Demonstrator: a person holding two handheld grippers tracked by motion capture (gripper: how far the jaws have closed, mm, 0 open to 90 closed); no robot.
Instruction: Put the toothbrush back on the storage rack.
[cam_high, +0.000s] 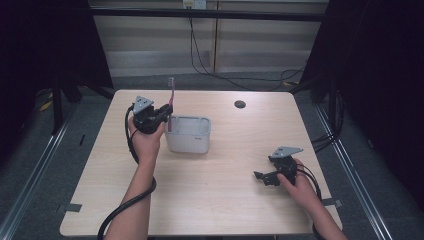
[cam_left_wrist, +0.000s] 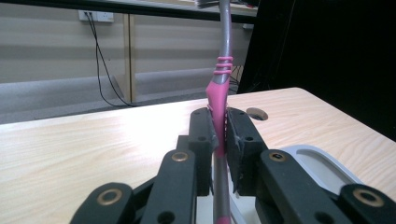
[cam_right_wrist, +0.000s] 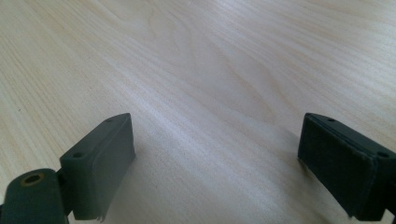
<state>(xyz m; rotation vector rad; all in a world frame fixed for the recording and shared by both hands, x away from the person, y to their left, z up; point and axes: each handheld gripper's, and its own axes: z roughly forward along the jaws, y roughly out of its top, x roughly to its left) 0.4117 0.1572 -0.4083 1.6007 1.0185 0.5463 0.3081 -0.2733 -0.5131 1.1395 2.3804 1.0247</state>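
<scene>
A pink and grey toothbrush (cam_high: 171, 97) stands upright in my left gripper (cam_high: 167, 111), whose jaws are shut on its handle. In the left gripper view the toothbrush (cam_left_wrist: 220, 98) rises between the two pads, its head cut off by the top edge. Its lower end hangs over the left end of a white rectangular holder (cam_high: 189, 134), whose rim (cam_left_wrist: 327, 161) lies just beyond the jaws. My right gripper (cam_high: 260, 176) rests low over the table at the front right. It is open, and only bare wood lies between its fingers (cam_right_wrist: 100, 163).
The light wooden table (cam_high: 220, 200) has a round cable hole (cam_high: 240, 104) near its far edge. Dark curtains flank both sides. Black cables hang down the back wall and trail across the floor. Metal rails run along the floor left and right of the table.
</scene>
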